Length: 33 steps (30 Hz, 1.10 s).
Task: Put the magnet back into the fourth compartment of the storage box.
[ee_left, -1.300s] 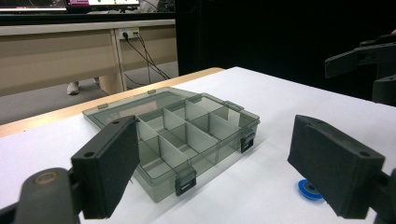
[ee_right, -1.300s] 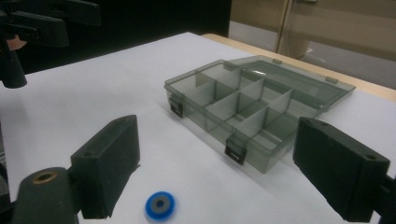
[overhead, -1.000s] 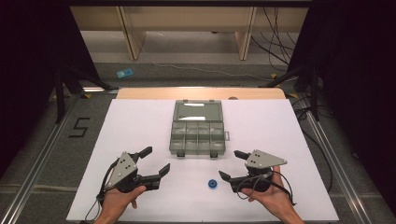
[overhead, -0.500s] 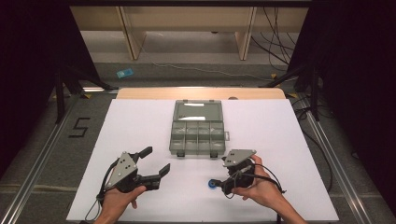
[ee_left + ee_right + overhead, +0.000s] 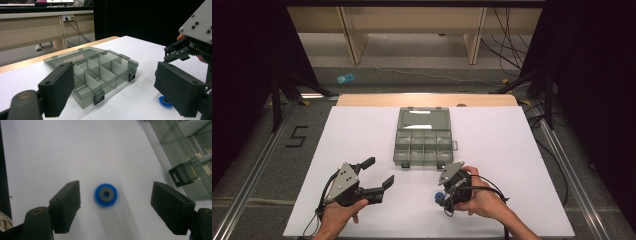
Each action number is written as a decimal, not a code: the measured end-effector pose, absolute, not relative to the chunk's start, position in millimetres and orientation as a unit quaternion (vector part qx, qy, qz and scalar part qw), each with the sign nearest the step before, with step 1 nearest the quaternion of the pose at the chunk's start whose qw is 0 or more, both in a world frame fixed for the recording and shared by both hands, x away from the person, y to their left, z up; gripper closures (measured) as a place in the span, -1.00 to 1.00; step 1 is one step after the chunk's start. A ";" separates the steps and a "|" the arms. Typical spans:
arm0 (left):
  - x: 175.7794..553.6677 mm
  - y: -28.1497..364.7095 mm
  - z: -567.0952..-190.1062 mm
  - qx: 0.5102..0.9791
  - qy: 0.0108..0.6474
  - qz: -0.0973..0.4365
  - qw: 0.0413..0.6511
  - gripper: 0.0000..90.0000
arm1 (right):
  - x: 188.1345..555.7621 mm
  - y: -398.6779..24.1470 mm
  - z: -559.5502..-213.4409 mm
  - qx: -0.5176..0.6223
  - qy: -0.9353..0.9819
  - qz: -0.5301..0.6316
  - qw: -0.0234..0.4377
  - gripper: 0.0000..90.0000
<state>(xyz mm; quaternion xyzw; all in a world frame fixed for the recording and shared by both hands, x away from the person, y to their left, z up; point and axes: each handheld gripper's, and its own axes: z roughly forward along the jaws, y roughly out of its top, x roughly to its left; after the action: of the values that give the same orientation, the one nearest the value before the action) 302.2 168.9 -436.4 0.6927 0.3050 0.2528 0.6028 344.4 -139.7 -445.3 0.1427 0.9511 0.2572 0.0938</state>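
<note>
A small blue ring with a grey centre (image 5: 106, 194) lies flat on the white table, between the two jaws of my right gripper (image 5: 116, 188) and touching neither. Those jaws have just been closing and stand open around it. From the high view, the right gripper (image 5: 443, 192) tips down over the ring (image 5: 438, 197), just in front of an open clear compartment box (image 5: 424, 139). My left gripper (image 5: 380, 170) rests at the near left, open and holding nothing. In the left gripper view its jaws frame the box (image 5: 92, 72), with the ring (image 5: 165, 101) at the right.
The white table top (image 5: 362, 130) runs out wide on both sides of the box. The box lid (image 5: 423, 119) lies folded back toward the far edge, and two latches (image 5: 182, 177) stick out of its near side. A wooden strip (image 5: 377, 99) borders the far edge.
The right gripper has moved left to the blue ring and tipped down over it, its jaws narrower than before. The left gripper has stayed put.
</note>
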 end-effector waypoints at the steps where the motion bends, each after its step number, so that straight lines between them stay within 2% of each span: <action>1: 302.2 168.8 -436.3 0.693 0.305 0.253 0.602 -0.65 | 344.4 -139.7 -445.3 0.143 0.951 0.257 0.094 -0.44; 6: 302.2 168.9 -436.4 0.693 0.305 0.253 0.602 -0.65 | 346.8 -133.3 -450.5 0.130 0.960 0.234 0.079 -0.37; 9: 302.5 169.1 -436.3 0.694 0.303 0.255 0.601 -0.65 | 347.6 -129.9 -451.6 0.120 0.964 0.225 0.073 -0.24; 15: 302.5 169.1 -436.3 0.694 0.303 0.255 0.601 -0.65 | 348.2 -124.6 -453.2 0.108 0.970 0.206 0.067 -0.17; 20: 302.5 169.2 -436.3 0.694 0.304 0.254 0.601 -0.65 | 351.7 -121.4 -456.6 0.114 0.973 0.191 0.059 -0.01; 33: 302.1 168.9 -436.3 0.694 0.305 0.253 0.601 -0.65 | 356.8 -120.5 -461.0 0.120 0.977 0.173 0.040 0.22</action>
<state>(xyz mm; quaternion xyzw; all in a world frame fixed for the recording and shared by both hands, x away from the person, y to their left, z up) 302.1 168.9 -436.3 0.6938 0.3049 0.2530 0.6013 356.8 -120.5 -461.0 0.1196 0.9769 0.1726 0.0405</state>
